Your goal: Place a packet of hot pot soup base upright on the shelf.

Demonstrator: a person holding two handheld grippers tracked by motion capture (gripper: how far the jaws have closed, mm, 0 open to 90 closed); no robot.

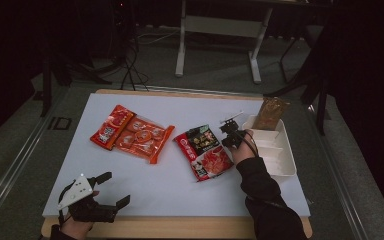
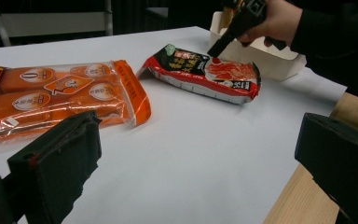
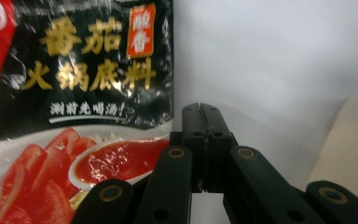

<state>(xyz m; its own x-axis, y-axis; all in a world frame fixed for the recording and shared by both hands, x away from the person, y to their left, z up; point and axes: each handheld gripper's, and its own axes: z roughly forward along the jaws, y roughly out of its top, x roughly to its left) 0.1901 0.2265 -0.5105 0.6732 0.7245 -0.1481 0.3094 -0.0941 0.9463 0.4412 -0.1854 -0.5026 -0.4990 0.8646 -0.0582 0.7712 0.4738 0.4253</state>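
Note:
A red and black tomato soup-base packet lies flat on the white board, just left of a white tray. My right gripper is shut with nothing between its jaws. Its tips point down at the packet's right edge, close beside it or touching it. At the board's near left corner, my left gripper stands wide open and holds nothing.
Two orange packets lie at the left middle: a small one and a larger clear-wrapped one. A brown packet rests at the tray's far end. The wooden table edge runs along the board's near side.

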